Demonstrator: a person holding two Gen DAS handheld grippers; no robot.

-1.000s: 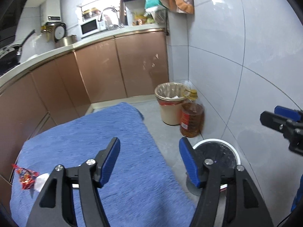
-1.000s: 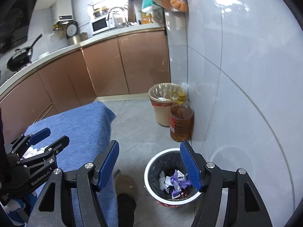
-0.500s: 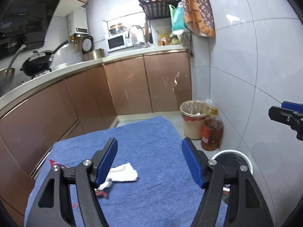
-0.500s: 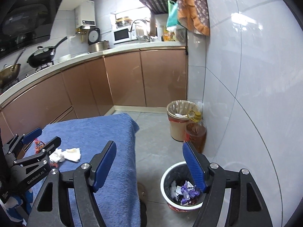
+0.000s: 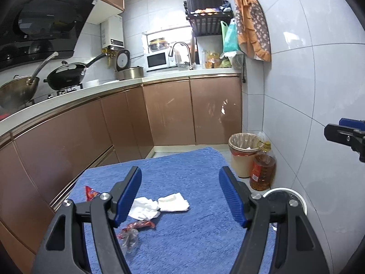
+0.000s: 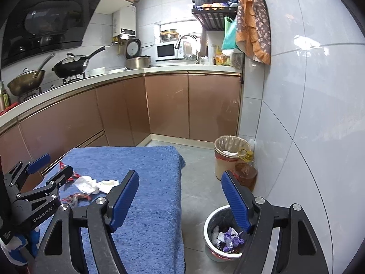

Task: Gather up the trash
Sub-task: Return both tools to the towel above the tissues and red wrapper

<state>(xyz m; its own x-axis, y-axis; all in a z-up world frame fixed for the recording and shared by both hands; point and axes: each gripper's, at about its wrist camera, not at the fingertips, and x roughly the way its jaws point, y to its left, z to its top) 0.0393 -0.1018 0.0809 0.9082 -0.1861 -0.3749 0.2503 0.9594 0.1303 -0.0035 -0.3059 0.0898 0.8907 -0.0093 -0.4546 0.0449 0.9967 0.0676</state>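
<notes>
Hovering spread and empty, left tool point(image 5: 180, 196) sits nearer: white tissues point(image 5: 159, 206) lie just ahead, slightly left.

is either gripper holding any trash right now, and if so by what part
Nothing is held. The left gripper and right gripper both stand open and empty, jaws just opening wider; the tissues and red wrappers lie on the blue cloth.
</notes>
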